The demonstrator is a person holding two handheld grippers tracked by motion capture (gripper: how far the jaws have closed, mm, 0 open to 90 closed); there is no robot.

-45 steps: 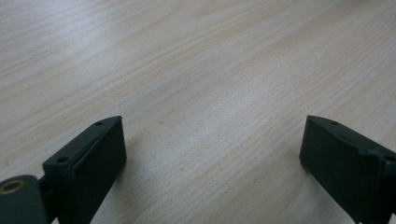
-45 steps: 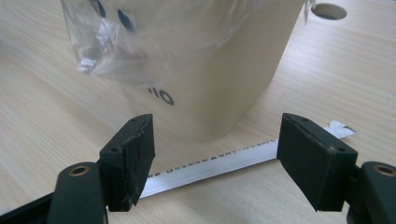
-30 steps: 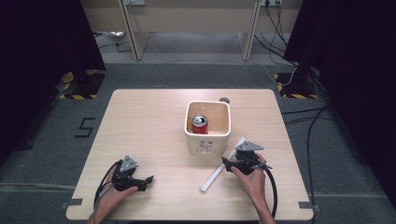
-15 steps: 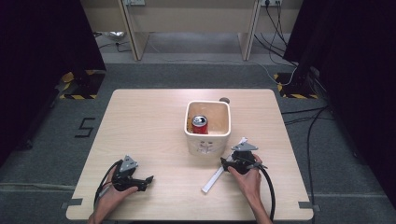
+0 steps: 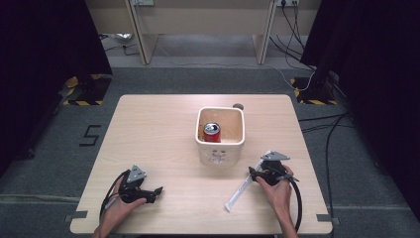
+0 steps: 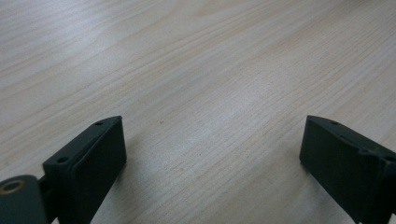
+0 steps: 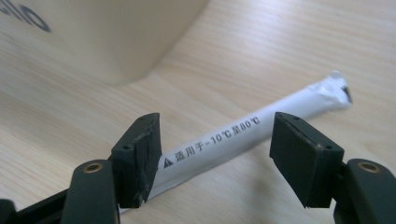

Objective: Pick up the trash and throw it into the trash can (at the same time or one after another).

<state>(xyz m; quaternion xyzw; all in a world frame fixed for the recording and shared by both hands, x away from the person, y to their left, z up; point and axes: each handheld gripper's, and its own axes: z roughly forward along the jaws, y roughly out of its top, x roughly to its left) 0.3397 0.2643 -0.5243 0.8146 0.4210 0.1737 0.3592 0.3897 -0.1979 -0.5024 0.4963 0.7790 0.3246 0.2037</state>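
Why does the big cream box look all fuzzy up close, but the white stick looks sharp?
In the right gripper view the cream box sits outside the focus, while the white stick shows crisp print. In the high view the table is evenly lit.

High view overlooks the table [image 5: 148,129]; both gripper views skim it closely.

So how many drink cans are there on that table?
1. A red can stands upright inside the cream bin at the middle of the table. The bin's walls could hide something lower down beside it.
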